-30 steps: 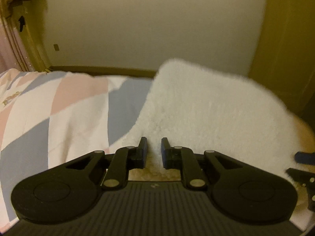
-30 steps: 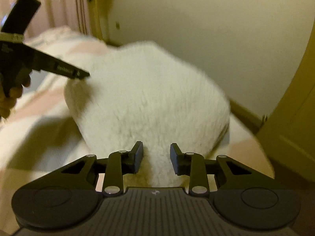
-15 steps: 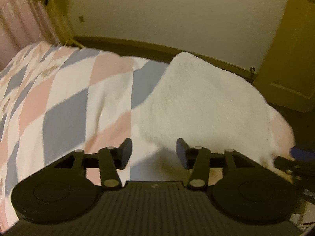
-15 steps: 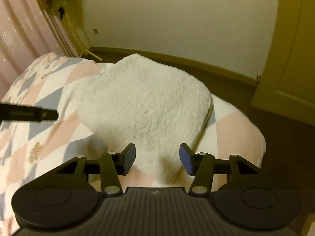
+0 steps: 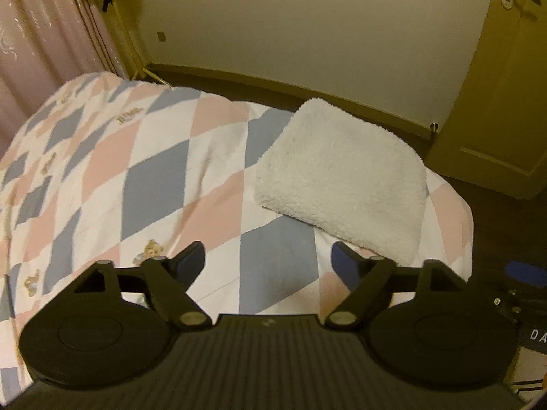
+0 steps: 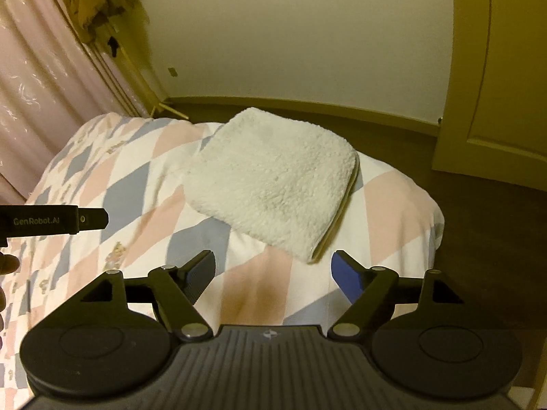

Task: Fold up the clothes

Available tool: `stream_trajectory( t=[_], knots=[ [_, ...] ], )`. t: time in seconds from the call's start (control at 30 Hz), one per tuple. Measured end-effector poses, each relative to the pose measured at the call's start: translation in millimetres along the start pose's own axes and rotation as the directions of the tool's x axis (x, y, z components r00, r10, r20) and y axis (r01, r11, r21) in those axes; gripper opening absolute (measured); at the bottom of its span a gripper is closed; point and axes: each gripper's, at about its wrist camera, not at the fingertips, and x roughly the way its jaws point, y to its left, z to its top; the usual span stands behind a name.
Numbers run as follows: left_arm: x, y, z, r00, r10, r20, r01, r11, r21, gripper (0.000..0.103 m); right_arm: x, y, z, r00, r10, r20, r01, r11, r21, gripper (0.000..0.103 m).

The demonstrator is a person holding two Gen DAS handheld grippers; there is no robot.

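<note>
A white fleecy garment (image 5: 342,179) lies folded into a thick rectangle near the far right corner of the bed (image 5: 143,184); it also shows in the right wrist view as the fleece garment (image 6: 273,177), with a tan lining edge along its right side. My left gripper (image 5: 268,261) hangs open above the quilt, well back from the garment, with nothing between its fingers. My right gripper (image 6: 273,270) is open too, raised over the bed's near edge just short of the garment's near corner. The left gripper's body (image 6: 51,222) enters the right wrist view from the left.
The bed's quilt (image 6: 143,205) has pink, blue and white diamonds. Pink curtains (image 5: 37,41) hang at the left. A door (image 5: 512,78) stands at the right, dark floor (image 6: 478,205) runs around the bed, and a plain wall lies beyond. A hand (image 6: 7,266) shows at the left edge.
Both grippers let go of the fleece, opened wide, and pulled up and back. The garment now lies flat and folded on the bed, farther from both cameras.
</note>
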Motion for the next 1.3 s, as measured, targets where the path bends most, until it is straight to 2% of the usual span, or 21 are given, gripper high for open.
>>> stream_trajectory(
  t=[0.13,0.27,0.33,0.57,0.7,0.8,0.93,1.0,1.1,1.3],
  knots=[
    [-31.7,1.2,-6.3,1.0,0.006,0.019,-0.006,1.0,-0.014,0.092,-25.9,8.2,-3.2,1.0,-0.008,0.011,0.008,1.0,-0.015,0.084],
    [-57.3,3.0,-15.1,0.999,-0.021,0.038,0.023,0.999,-0.034,0.098,-50.2,21.3,-2.1,0.997,-0.063,0.032,0.066,0.995,-0.074,0.091],
    [-69.0,3.3,-20.8,0.998,-0.026,0.051,0.028,0.999,-0.035,0.1,-61.0,27.9,-1.3,0.994,-0.103,0.043,0.106,0.991,-0.087,0.098],
    [-110.6,8.6,-40.2,0.99,-0.031,0.137,0.035,0.999,-0.029,0.102,-91.8,46.6,-4.7,0.986,-0.146,0.082,0.155,0.981,-0.115,0.101],
    [-131.9,12.0,-46.7,0.98,0.017,0.199,-0.009,0.999,-0.039,0.102,-108.0,52.8,-7.6,0.981,-0.164,0.107,0.176,0.977,-0.118,0.101],
    [-147.5,11.9,-50.0,0.967,0.069,0.244,-0.061,0.997,-0.041,0.102,-118.6,57.9,-9.4,0.967,-0.205,0.154,0.225,0.966,-0.127,0.101],
    [-164.0,12.1,-52.9,0.959,0.074,0.273,-0.062,0.997,-0.049,0.102,-128.5,64.7,-13.9,0.947,-0.231,0.223,0.269,0.951,-0.154,0.102],
    [-169.5,13.4,-53.8,0.96,0.058,0.274,-0.043,0.997,-0.06,0.102,-129.0,64.8,-12.9,0.951,-0.226,0.213,0.259,0.955,-0.142,0.101],
    [-172.1,12.8,-54.8,0.963,0.041,0.267,-0.026,0.998,-0.06,0.102,-128.6,59.8,-9.8,0.97,-0.178,0.167,0.196,0.976,-0.1,0.102],
    [-162.1,6.3,-55.5,0.972,0.025,0.235,-0.017,0.999,-0.038,0.102,-118.5,52.1,-9.7,0.98,-0.181,0.082,0.187,0.98,-0.065,0.101]
  ],
)
